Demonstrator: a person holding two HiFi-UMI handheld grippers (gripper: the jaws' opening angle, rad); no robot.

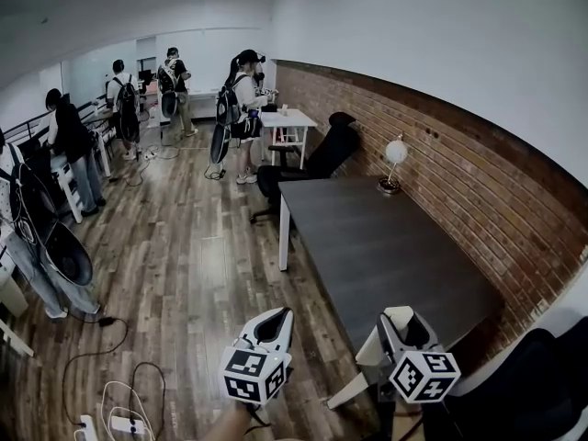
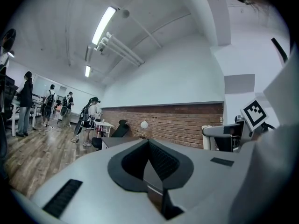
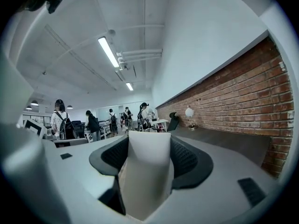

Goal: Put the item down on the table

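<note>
At the near end of the dark table [image 1: 386,246], a white item [image 3: 145,171] is held pinched in the right gripper [image 1: 402,327], not yet set down. The left gripper [image 1: 274,325] is pressed together, empty. Judged next: lowering onto the tabletop, then release.

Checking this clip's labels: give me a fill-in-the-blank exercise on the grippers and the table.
1. The right gripper is shut on the white item; the left gripper holds ____.
2. The lamp stands on the table beside the ____ wall.
3. The office chair at the table's far end is ____.
Missing: nothing; brick; black.
</note>
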